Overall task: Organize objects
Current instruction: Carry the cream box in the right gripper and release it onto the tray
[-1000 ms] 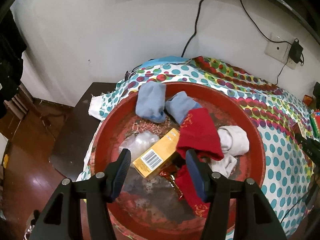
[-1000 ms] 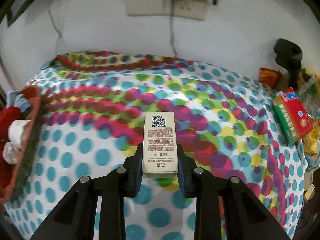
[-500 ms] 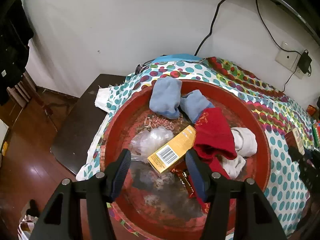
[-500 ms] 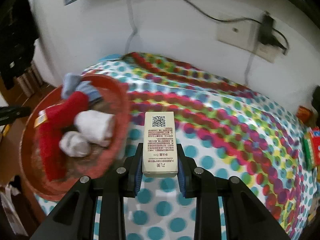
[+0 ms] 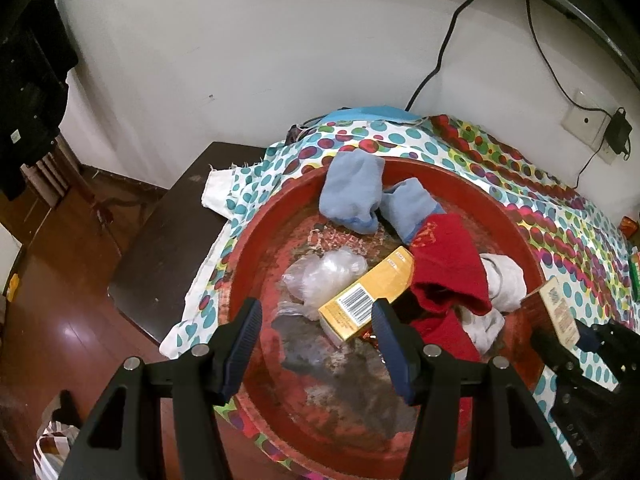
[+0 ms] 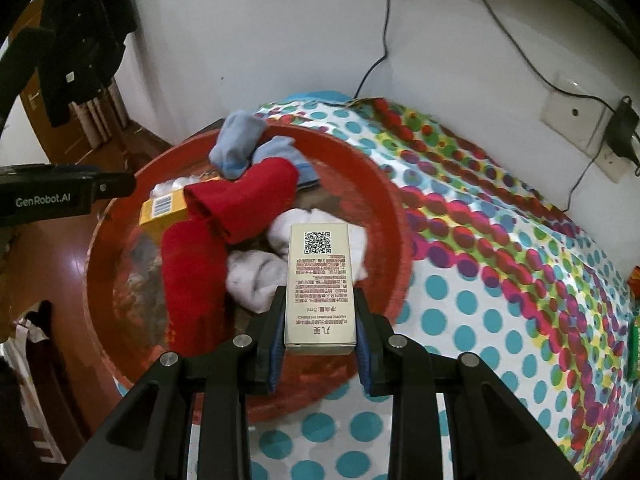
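A round red basin (image 5: 516, 236) (image 6: 394, 216) stands on the dotted cloth. In it lie two blue socks (image 5: 352, 192), a red sock (image 5: 448, 264), white socks (image 5: 504, 284), a yellow box (image 5: 368, 300) and a clear plastic bag (image 5: 324, 276). My left gripper (image 5: 316, 344) is open and empty above the basin's near side. My right gripper (image 6: 319, 340) is shut on a white box with a QR code (image 6: 320, 288), held over the basin's right rim; the box also shows at the right of the left wrist view (image 5: 560, 312).
The dotted cloth (image 6: 500, 272) covers the table to the right. A green packet (image 6: 634, 344) lies at its far right edge. A wall socket with a plugged adapter (image 6: 580, 128) and cables is behind. A dark low table (image 5: 168, 240) and wooden floor lie to the left.
My right gripper has swung left with the white box, from over the cloth to over the basin's rim. My left gripper has drawn back and up from the basin, still open.
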A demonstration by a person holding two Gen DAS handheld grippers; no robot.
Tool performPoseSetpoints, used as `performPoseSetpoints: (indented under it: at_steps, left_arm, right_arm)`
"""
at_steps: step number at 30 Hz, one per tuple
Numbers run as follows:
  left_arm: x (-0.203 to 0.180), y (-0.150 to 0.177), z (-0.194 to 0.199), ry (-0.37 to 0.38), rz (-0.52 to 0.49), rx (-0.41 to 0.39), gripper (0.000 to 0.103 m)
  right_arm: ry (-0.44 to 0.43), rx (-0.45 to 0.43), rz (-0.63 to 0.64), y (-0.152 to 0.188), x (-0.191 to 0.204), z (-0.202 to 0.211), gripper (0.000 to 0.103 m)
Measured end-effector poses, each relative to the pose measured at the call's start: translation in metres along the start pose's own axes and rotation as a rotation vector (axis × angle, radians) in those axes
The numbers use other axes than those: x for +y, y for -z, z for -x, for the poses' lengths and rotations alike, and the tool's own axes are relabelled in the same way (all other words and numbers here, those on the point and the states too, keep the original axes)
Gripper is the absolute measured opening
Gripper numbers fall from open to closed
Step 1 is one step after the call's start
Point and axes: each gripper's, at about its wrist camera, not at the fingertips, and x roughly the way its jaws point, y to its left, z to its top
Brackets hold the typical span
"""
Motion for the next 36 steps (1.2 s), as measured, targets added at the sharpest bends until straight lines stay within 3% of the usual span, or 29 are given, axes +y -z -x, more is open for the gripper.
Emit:
performPoseSetpoints:
  at_steps: [13,36]
  left_arm:
    - [0.015,0.01,0.003,0.003,0.022,0.0,0.059]
    - [-0.009,0.028,0.006,0.015,-0.054,0.014,0.059]
  right_arm:
    - [0.015,0.047,-0.004,-0.015,0.02,-0.028,0.027]
    - [0.06,0.095,-0.084,-0.019,0.022,-0.039,0.027]
